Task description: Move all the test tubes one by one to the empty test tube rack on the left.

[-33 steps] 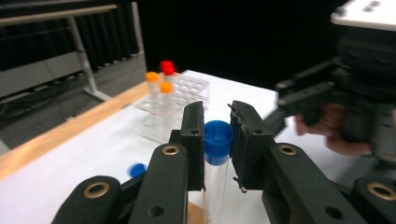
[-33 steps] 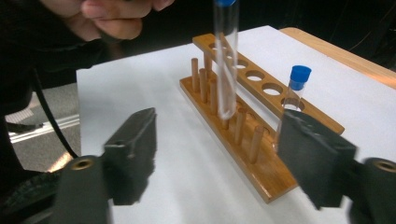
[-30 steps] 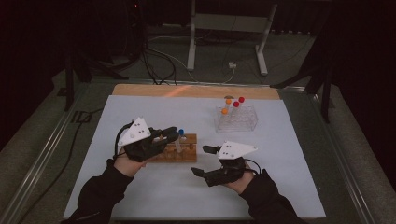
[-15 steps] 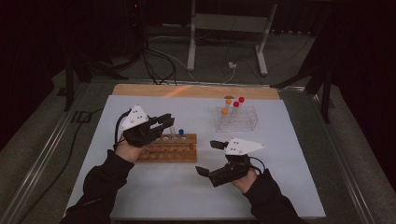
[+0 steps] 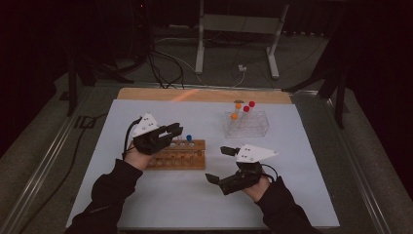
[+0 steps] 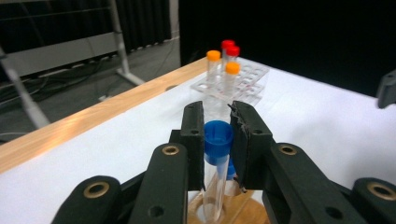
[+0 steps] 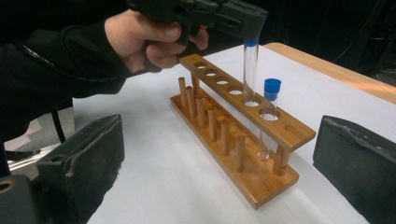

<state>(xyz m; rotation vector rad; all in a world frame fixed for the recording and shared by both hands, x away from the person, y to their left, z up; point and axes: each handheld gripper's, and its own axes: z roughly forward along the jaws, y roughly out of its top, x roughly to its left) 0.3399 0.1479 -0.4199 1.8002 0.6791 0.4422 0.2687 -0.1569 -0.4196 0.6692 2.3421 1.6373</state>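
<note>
Left claw clamped on the blue cap of a tube, jaws pinching the cap from both sides. Tube hangs upright from the grip, its lower end inside a hole of the wooden rack, second from the near end in the right gripper view. Whether the bottom has seated on the base I cannot tell. A second blue-capped tube stands in the next hole, just beside.

Right claw stands wide apart and empty, low over the desk near the rack's end, jaws framing the rack in its own view.

Clear rack at the far side of the desk carries red- and orange-capped tubes, well apart from the work.

Handling, as judged: tube is light, stiff, thin-walled, probably smooth and slippery on the bare barrel; cracks if knocked sideways against the hole's edge. The cap is the right hold: opaque, wider than the barrel, gives the pads purchase. Held this high, the tube can swing like a pendulum, so it wants a plumb, slow lowering. Rack is light too; may shift if the tube binds.
</note>
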